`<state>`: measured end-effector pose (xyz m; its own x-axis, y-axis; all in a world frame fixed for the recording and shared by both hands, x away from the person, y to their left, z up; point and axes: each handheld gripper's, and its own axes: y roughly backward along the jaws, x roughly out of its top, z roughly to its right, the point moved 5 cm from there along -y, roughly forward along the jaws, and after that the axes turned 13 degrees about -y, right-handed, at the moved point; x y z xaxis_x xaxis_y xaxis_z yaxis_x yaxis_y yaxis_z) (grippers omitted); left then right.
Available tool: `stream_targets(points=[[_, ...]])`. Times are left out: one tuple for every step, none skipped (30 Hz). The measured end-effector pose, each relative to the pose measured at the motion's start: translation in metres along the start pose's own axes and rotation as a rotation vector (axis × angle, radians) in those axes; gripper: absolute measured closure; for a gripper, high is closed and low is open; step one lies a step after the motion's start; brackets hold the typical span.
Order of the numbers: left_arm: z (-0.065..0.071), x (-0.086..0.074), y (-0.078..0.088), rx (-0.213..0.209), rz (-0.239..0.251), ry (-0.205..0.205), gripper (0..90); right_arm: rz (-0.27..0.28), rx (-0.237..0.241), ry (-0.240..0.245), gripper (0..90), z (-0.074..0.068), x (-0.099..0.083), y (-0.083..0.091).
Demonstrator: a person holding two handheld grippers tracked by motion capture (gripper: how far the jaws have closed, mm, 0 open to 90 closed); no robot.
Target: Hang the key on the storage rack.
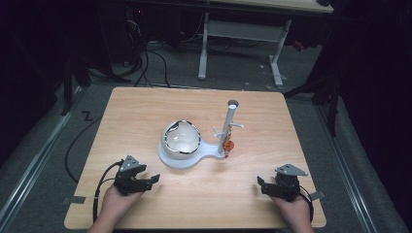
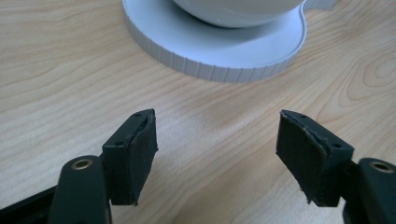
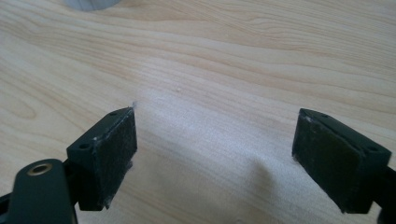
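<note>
Left gripper: lower left of frame, jaws wide, nothing between.
Right gripper: lower right, jaws wide, empty.
White stand: centre, bowl on base.

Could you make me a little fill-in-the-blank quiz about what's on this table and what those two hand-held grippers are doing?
1. The white bowl sits on the round part of a white ____.
2. A small orange item hangs on the upright ____ beside the bowl.
3. The left hand-held gripper has its jaws ____, with nothing between them.
4. The right hand-held gripper is over bare ____ tabletop.

Missing words: base; post; open; wooden
</note>
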<state>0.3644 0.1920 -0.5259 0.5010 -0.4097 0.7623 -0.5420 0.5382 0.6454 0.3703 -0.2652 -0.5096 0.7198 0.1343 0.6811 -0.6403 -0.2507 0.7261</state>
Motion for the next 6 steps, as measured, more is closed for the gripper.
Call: stream_targets(points=[[-0.0006, 0.0025, -0.0018, -0.003, 0.005, -0.002, 28.7, 0.002, 0.002, 0.002, 13.2, -0.0005, -0.0007, 0.0010], [-0.0011, 0.0044, -0.0030, -0.002, 0.010, -0.004, 28.1, 0.006, 0.002, 0.001, 12.5, -0.0007, -0.0021, 0.0028], [-0.0017, 0.0060, -0.0040, -0.002, 0.014, -0.008, 27.7, 0.007, 0.000, 0.001, 11.9, -0.0003, -0.0032, 0.0042], [-0.0022, 0.0071, -0.0047, -0.006, 0.018, -0.010, 27.7, 0.010, -0.003, -0.001, 11.3, -0.0001, -0.0038, 0.0057], [-0.0027, 0.0080, -0.0052, -0.010, 0.016, -0.013, 27.7, 0.016, -0.007, -0.003, 11.1, 0.0004, -0.0041, 0.0074], [-0.0031, 0.0091, -0.0056, -0.008, 0.018, -0.016, 27.5, 0.021, -0.010, -0.007, 11.1, 0.0007, -0.0044, 0.0088]])
